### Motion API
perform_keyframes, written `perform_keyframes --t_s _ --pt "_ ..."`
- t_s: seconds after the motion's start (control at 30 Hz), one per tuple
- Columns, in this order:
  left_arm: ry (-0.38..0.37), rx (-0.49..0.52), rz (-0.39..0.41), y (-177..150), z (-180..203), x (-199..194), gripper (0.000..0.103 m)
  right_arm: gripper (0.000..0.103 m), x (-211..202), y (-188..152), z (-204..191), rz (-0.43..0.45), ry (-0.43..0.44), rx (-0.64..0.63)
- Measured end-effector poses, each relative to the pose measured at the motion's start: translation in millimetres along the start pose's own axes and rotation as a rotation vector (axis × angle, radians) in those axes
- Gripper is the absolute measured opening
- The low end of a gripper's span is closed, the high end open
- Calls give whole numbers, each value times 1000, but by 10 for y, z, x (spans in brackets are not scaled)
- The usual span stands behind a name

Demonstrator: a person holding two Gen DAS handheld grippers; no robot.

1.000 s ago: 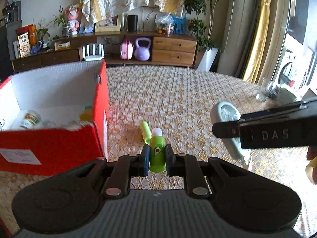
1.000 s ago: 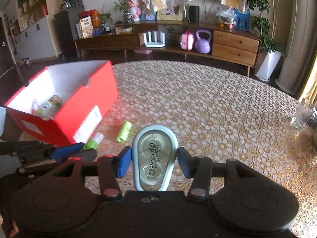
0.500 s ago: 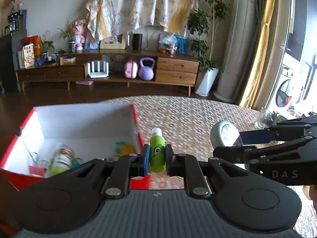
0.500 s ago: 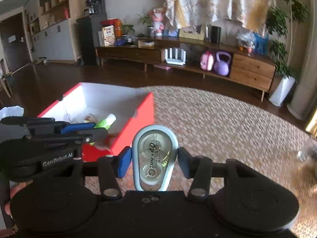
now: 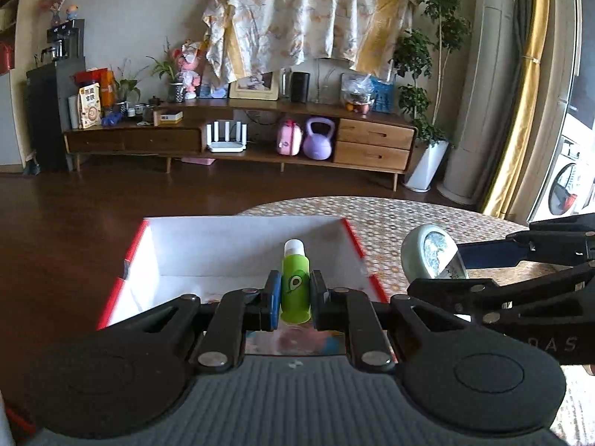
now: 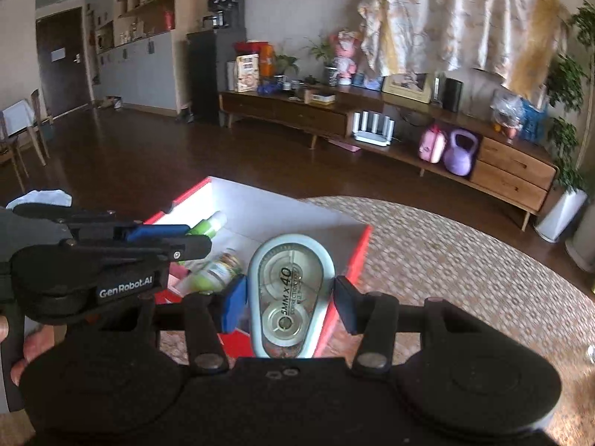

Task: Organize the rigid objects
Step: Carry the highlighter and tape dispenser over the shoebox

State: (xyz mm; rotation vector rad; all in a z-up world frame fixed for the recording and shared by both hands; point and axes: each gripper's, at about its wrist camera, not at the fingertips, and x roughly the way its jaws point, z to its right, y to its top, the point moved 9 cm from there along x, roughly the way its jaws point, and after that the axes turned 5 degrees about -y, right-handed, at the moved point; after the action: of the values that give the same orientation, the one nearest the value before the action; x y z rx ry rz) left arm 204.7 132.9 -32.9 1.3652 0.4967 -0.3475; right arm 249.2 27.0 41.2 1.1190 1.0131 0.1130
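Observation:
My left gripper (image 5: 295, 299) is shut on a small green bottle (image 5: 295, 286) with a white cap and holds it above the open red box (image 5: 130, 256) with a white inside. My right gripper (image 6: 290, 297) is shut on a grey correction tape dispenser (image 6: 290, 290) and holds it over the box's near right corner (image 6: 362, 245). The dispenser also shows at the right of the left wrist view (image 5: 431, 256). The left gripper and green bottle show at the left of the right wrist view (image 6: 208, 223). A small jar (image 6: 217, 269) lies inside the box.
The box stands at the left edge of a round table with a patterned cloth (image 6: 465, 260). Beyond it are dark floor and a long wooden sideboard (image 5: 238, 137). A chair (image 6: 22, 137) stands at the far left.
Both grippers have risen from the table and moved left over the red box, each carrying its object. A green tube seen on the table earlier is out of view.

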Motion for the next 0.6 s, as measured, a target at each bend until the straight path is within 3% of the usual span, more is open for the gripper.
perform_keyframes --t_s 0.3,0.6 --pt "25 20 -51 -5 -451 142 15 50 361 96 -283 -14 16 -37" --pt "45 50 -137 -41 -877 699 15 50 949 3 -239 -83 -13 -43"
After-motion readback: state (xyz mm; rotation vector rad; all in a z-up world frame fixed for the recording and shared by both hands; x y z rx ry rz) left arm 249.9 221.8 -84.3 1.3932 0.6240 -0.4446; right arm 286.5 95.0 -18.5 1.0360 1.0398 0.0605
